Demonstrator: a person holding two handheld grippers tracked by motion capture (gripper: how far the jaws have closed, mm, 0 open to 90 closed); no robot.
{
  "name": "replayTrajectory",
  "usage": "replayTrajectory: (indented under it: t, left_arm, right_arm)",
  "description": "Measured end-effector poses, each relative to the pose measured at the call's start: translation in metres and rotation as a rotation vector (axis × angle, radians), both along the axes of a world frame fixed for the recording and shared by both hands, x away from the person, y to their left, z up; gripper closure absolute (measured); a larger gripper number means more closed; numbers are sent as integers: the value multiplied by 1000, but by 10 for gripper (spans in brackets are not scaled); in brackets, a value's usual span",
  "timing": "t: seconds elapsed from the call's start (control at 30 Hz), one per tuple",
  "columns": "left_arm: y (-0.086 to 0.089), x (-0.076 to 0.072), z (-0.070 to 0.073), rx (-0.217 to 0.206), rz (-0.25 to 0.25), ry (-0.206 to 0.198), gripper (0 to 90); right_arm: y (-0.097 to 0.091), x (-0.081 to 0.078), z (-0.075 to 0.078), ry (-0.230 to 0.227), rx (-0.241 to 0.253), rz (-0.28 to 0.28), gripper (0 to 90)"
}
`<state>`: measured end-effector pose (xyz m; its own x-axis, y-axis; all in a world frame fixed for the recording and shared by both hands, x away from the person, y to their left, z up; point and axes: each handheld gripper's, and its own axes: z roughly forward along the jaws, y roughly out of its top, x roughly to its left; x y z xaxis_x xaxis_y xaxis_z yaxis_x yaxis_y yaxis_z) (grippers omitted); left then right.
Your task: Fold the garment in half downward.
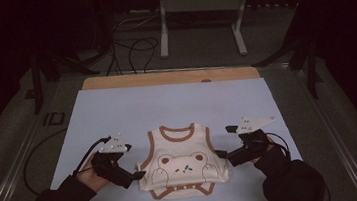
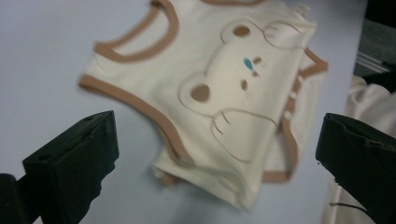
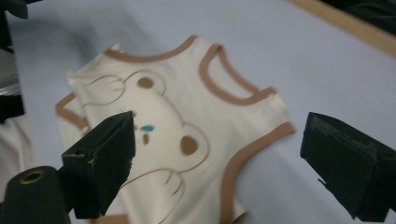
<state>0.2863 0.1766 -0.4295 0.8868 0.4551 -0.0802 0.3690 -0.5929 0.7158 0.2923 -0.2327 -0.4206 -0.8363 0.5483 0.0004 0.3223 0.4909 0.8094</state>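
Cream cotton with brown trim makes up the small bodysuit (image 1: 182, 163), which lies flat on the pale blue table cover (image 1: 117, 112), close to the near edge and in the middle between the two hands. Its neck opening points away from the person, and a bear face is printed on the chest. The lower part looks folded up under the front, so a brown-edged flap shows at the bottom.

On the person's left side, the left gripper (image 1: 136, 176) is held by a hand in a dark sleeve. Its tips are just beside the left edge of the garment. In the left gripper view the left gripper (image 2: 217, 154) has its two black jaws standing wide apart, and the bodysuit (image 2: 219, 93) lies below and beyond them; nothing is held between them.

On the other side, the right gripper (image 1: 221, 154) is just beside the right edge of the garment. In the right gripper view the right gripper (image 3: 219, 154) also has its jaws spread wide, with the bodysuit (image 3: 173, 126) lying on the cover under them, not gripped.

Farther away, the blue cover ends and a strip of wooden tabletop (image 1: 169, 77) shows. Behind it, on the grey floor, there are dark cables (image 1: 131, 50) and a white metal stand (image 1: 200, 17).
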Motion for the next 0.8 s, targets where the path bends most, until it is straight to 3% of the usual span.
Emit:
replayTrajectory:
  t: [0.2,0.5,0.8]
  left_arm:
    - [-2,16,9,-29,-17,-34,5]
    - [-5,38,13,-35,-10,-54,5]
    - [-12,60,7,-39,1,-49,5]
  right_arm:
    - [4,10,9,-29,2,1,103]
    - [18,33,16,-10,7,59,103]
    - [28,56,8,-8,-11,91,103]
